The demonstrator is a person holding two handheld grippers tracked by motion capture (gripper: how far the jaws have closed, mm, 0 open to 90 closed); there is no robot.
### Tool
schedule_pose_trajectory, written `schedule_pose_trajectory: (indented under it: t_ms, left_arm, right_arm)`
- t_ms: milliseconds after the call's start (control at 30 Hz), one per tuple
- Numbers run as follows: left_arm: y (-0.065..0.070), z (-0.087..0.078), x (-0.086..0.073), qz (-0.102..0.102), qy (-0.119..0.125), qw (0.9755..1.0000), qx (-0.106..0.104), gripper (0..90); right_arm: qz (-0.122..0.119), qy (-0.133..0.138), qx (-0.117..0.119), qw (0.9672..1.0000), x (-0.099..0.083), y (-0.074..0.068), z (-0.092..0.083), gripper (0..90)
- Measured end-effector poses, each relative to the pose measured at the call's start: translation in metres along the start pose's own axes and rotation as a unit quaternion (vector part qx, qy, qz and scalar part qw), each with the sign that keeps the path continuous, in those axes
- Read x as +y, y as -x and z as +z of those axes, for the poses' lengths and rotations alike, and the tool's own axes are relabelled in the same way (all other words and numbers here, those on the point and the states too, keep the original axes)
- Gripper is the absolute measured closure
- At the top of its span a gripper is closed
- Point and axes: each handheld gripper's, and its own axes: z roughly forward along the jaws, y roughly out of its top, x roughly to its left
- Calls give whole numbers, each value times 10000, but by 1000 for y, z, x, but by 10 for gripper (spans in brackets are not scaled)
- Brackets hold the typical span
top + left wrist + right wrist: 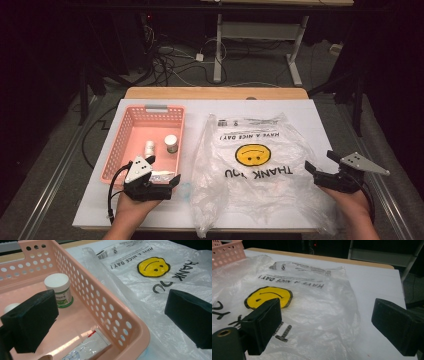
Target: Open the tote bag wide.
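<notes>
A clear plastic bag (250,155) printed with a yellow smiley and "THANK YOU" lies crumpled on the white tabletop. Left of it stands a pink perforated basket (114,145) holding a white-capped bottle with a green label (171,143), a smaller white bottle (149,147) and a flat packet (162,176). My left gripper (172,181) hovers at the basket's near right corner, open and empty. In the left gripper view its jaws straddle the basket wall (105,307), with the green-label bottle (58,290) beyond. My right gripper (321,161) is open at the bag's right edge, over the bag (312,305).
The white tabletop (300,115) ends close to my right hand, with a wooden strip (215,93) along the far edge. Beyond the table are floor cables (170,60) and a desk frame (218,45). The basket's corner (227,252) shows at the upper left of the right gripper view.
</notes>
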Motion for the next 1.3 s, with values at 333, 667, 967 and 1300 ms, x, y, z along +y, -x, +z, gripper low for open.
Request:
schedule_pose_trajectory:
  t_ms: [333,667,967,1300]
  left_arm:
    - [2,-1,1,43,-3,10000,9,0]
    - [3,-1,3,1,38,9998,-180,0]
    - [0,-6,3,-27,10,9999,-153,0]
    - [-2,-1,3,-107,-176,9997,-143,0]
  right_arm:
    - [8,-145,-79,9999,-5,8,2,129]
    - [34,-464,-105,9989,4,12,25,181]
    - [78,-622,-136,9979,35,37,62,239]
    - [317,-1155,118,9927,46,56,108,266]
